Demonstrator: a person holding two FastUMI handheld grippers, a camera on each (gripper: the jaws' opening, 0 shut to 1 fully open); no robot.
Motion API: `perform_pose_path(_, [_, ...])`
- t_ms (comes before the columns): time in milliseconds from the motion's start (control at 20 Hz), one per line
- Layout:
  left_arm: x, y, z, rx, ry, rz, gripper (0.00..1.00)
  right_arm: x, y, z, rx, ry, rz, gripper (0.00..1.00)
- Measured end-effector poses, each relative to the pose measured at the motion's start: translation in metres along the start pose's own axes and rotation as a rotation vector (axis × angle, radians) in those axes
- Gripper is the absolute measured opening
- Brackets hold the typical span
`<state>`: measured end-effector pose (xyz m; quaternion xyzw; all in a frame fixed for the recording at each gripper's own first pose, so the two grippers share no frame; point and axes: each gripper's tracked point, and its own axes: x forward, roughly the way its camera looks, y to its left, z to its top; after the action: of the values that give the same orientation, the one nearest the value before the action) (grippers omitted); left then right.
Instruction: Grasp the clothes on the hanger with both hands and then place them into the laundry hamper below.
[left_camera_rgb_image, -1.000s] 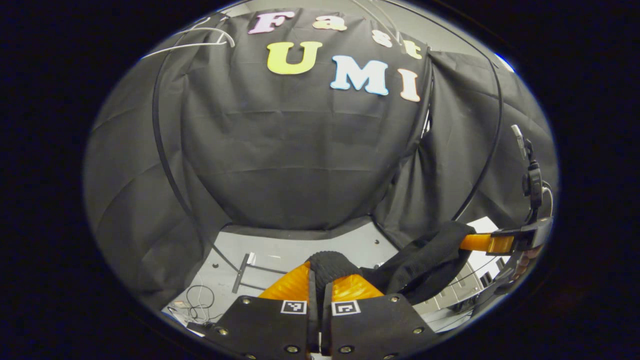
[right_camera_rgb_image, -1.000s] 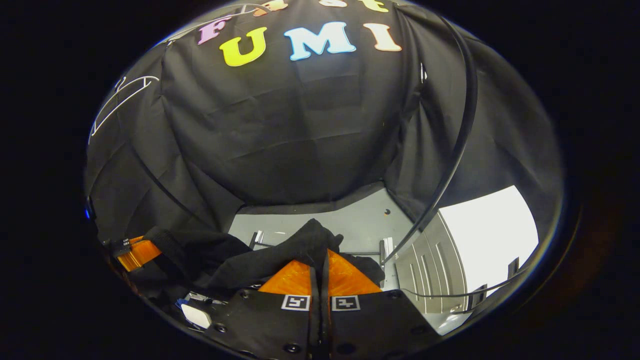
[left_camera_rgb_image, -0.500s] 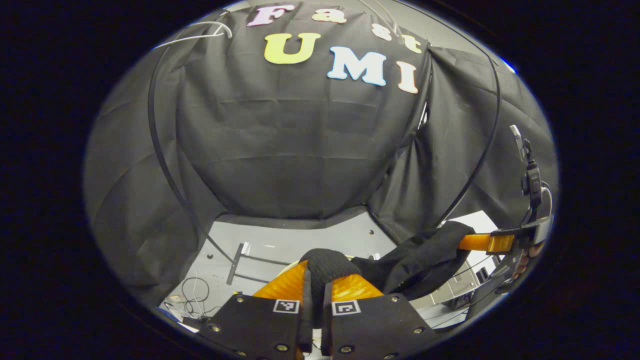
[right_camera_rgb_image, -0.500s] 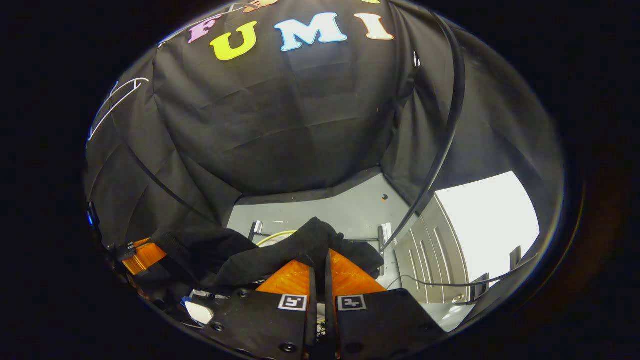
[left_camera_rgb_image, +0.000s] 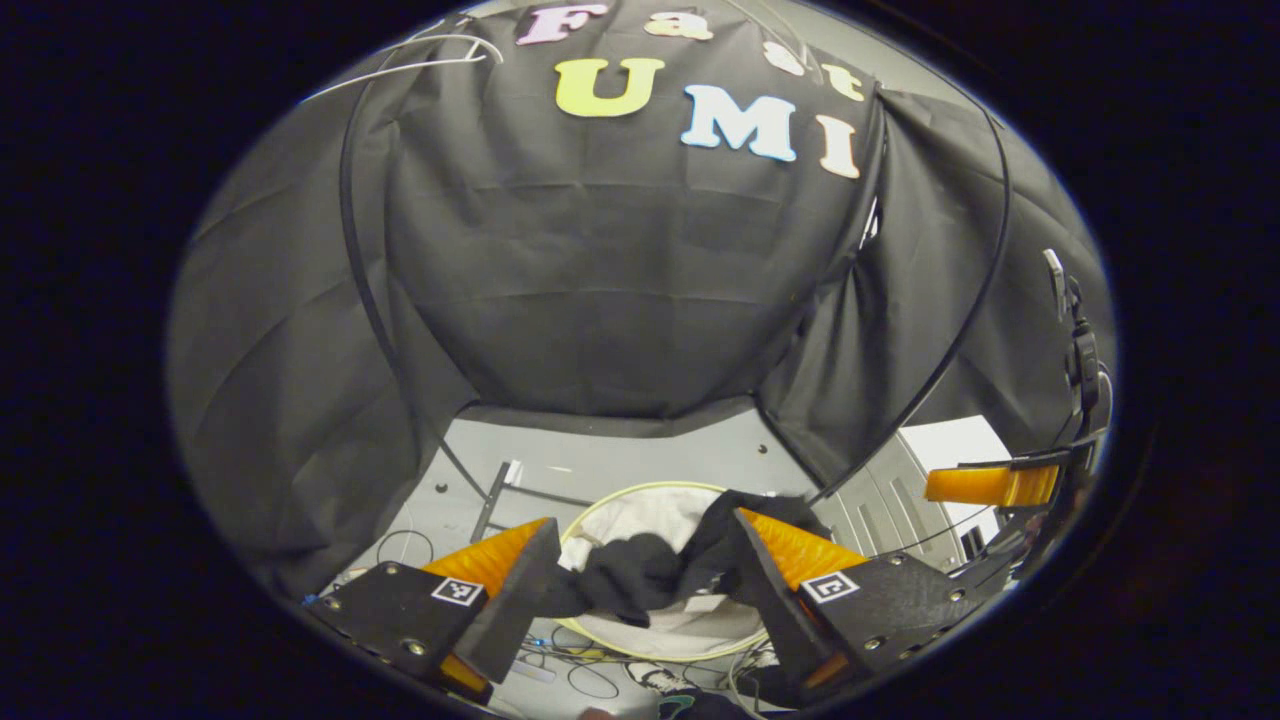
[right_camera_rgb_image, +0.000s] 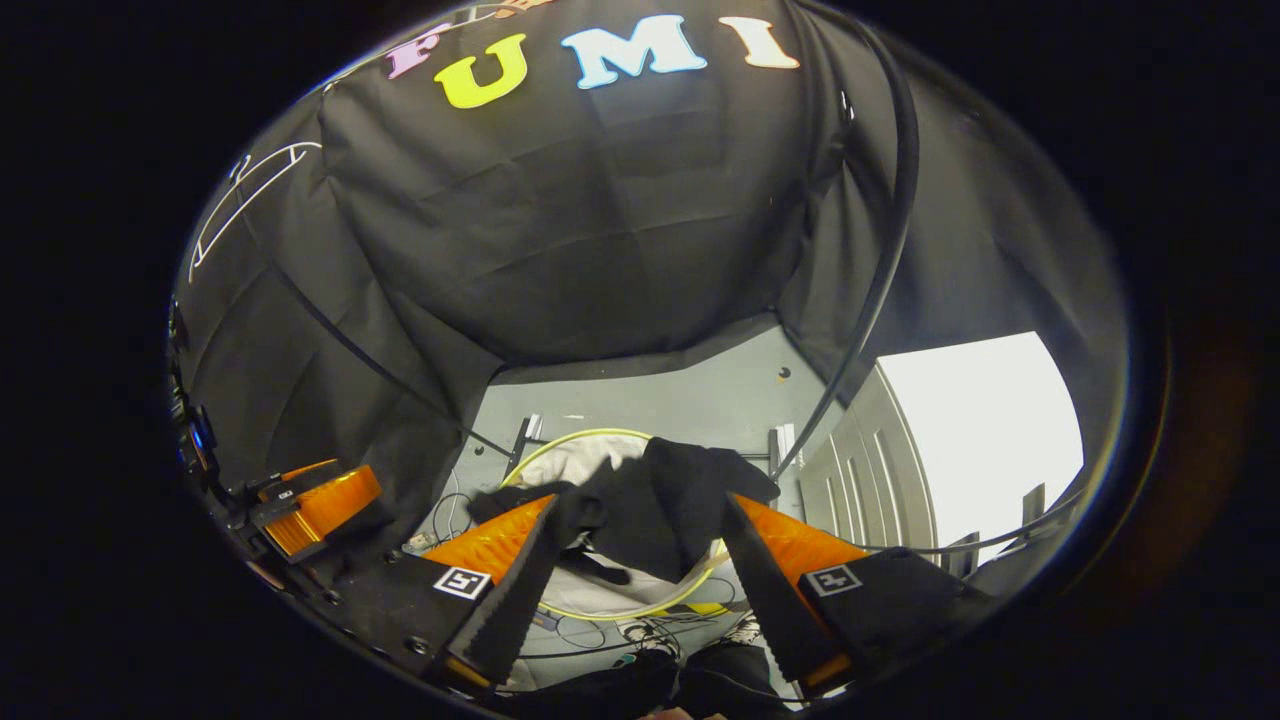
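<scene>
Black cloth has just slipped free: the left tongs (left_camera_rgb_image: 640, 560) and right tongs (right_camera_rgb_image: 635, 560), clamped on the clothes (left_camera_rgb_image: 650, 570) half a second ago, now gape wide. Clothes drape over the hamper (right_camera_rgb_image: 560, 455) rim below, mostly placed.

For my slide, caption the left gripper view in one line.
Left gripper open above the round laundry hamper, black garment draped between its spread fingers over the hamper's mouth.
</scene>
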<state>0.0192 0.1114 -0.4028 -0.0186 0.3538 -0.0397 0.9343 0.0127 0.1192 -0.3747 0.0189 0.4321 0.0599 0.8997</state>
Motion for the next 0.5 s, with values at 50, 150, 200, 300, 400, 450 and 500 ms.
perform_pose_path(50, [-0.003,-0.001,0.007,0.011,-0.013,0.005,1.00,-0.005,-0.004,0.004,0.002,-0.013,-0.008,0.98])
perform_pose_path(150, [-0.017,-0.007,0.027,0.045,-0.050,0.010,1.00,-0.020,-0.014,0.016,0.013,-0.057,-0.029,0.98])
perform_pose_path(200, [-0.024,-0.011,0.040,0.065,-0.073,0.011,1.00,-0.028,-0.019,0.023,0.019,-0.087,-0.038,0.98])
perform_pose_path(300, [-0.039,-0.019,0.065,0.095,-0.121,0.017,0.99,-0.044,-0.031,0.040,0.028,-0.142,-0.052,0.98])
perform_pose_path(400, [-0.057,-0.031,0.092,0.108,-0.173,0.029,1.00,-0.058,-0.044,0.059,0.025,-0.198,-0.058,0.98])
perform_pose_path(450, [-0.067,-0.037,0.104,0.108,-0.199,0.039,1.00,-0.065,-0.050,0.069,0.014,-0.226,-0.061,0.98])
perform_pose_path(500, [-0.077,-0.042,0.117,0.105,-0.225,0.054,1.00,-0.071,-0.057,0.078,0.000,-0.252,-0.062,0.98])
